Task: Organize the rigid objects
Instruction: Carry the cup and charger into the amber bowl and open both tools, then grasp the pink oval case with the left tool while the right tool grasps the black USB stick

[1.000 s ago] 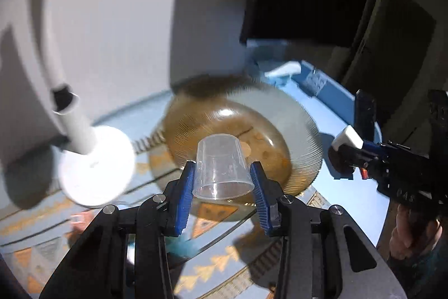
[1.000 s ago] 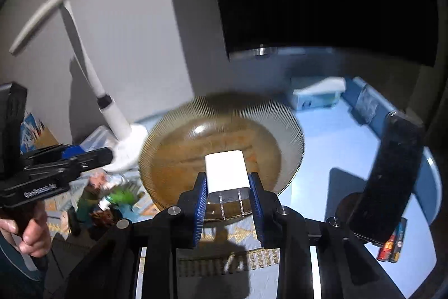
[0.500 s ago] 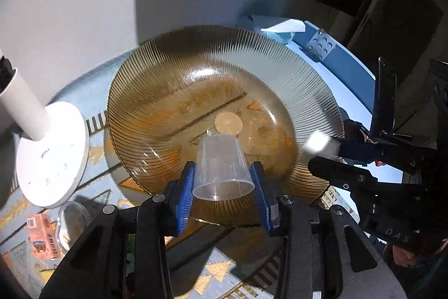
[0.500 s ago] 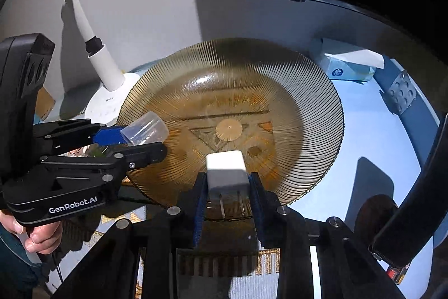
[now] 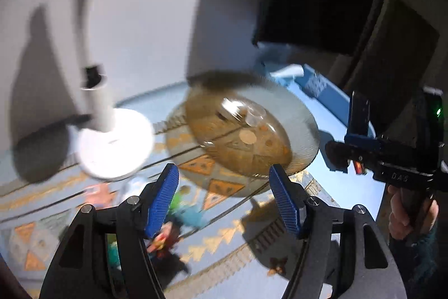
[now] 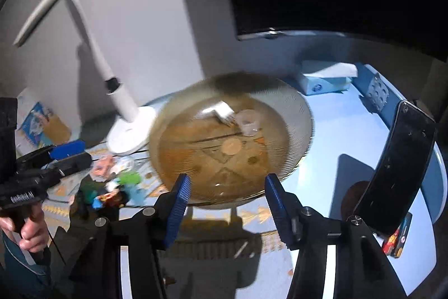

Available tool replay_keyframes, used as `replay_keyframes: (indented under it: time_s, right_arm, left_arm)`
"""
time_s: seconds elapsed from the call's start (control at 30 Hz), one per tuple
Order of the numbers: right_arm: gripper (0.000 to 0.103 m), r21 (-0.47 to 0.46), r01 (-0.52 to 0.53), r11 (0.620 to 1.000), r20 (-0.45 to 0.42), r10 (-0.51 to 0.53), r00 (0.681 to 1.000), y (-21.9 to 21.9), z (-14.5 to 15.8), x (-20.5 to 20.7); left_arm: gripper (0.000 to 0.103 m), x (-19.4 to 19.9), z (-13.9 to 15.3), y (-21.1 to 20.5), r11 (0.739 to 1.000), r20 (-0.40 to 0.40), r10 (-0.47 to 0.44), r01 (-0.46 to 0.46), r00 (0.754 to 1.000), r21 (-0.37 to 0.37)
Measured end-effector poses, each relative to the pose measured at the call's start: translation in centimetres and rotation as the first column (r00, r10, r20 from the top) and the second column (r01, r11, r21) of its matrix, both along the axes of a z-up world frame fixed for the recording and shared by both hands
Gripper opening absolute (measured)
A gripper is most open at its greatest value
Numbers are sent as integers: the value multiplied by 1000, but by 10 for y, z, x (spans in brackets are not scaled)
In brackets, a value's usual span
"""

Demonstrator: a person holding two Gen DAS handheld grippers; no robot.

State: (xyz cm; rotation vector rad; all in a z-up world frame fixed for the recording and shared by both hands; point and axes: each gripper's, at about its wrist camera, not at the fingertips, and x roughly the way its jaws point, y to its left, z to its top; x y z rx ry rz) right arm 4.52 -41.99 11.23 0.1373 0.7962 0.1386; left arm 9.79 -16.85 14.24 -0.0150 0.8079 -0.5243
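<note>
A ribbed amber glass plate [image 5: 305, 131] [image 6: 294, 108] stands on the patterned blue tabletop. A small clear plastic cup [image 5: 254, 114] [image 6: 249, 121] lies in it, beside a white plug adapter [image 6: 221, 109] with metal prongs. My left gripper [image 5: 224, 198] is open and empty, above the plate's near rim. My right gripper [image 6: 225, 201] is open and empty, also short of the plate's near rim. Each gripper shows in the other's view, the right [image 5: 392, 156] and the left [image 6: 36, 175].
A white desk lamp [image 5: 112, 142] [image 6: 126, 128] stands left of the plate. Small colourful toys [image 6: 112, 189] lie at front left. A tissue box [image 6: 324, 77] sits behind. A dark phone [image 6: 397, 173] stands upright at the right, near the table's edge.
Both grippers opened and drew back from the plate. The clear cup and the white adapter were let go and now lie in the plate.
</note>
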Motion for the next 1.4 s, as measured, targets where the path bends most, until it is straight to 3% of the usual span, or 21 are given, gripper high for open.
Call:
replay_keyframes:
  time_s: [0.17,0.37,0.47,0.53,0.7,0.9,1.03,1.1,1.27,1.4]
  right_arm:
    - [54,-20,-76,997,61,77,995,42,24,-29]
    - [55,-13,-149,989,126,149,981,88,51,-53]
    - [56,0,-187,982,161,185,969,107,61,-63]
    - [59,10,-204,979,171,199,965,120,60,-67]
    - [59,34,-241,970,103,237,966,144,32,-59]
    - [59,35,-283,959,-21,284,959,167,-24,-46]
    - [59,35,-344,938,-66,346,936,192,-50,-42]
    - [59,53,-382,923,-97,386,918,210,-64,-37]
    - [54,90,-440,893,-156,449,880,256,-100,-18]
    - [53,52,-467,883,-169,469,867,278,-112,-5]
  left_arm:
    - [65,-42,34,54,996,84,94,-93,992,-16]
    - [66,-92,68,123,975,194,223,-221,955,-34]
    - [77,-115,76,152,961,237,275,-269,932,-59]
    - [78,-126,73,163,953,253,301,-298,919,-53]
    - [78,-128,28,186,930,187,363,-369,913,-5]
    - [78,-105,-54,205,908,-4,419,-418,908,27]
    - [78,-92,-98,208,905,-108,425,-421,899,62]
    - [78,-87,-112,204,904,-134,428,-420,894,83]
    - [77,-64,-140,186,878,-149,459,-421,876,229]
    - [77,-54,-145,180,879,-134,449,-411,883,241]
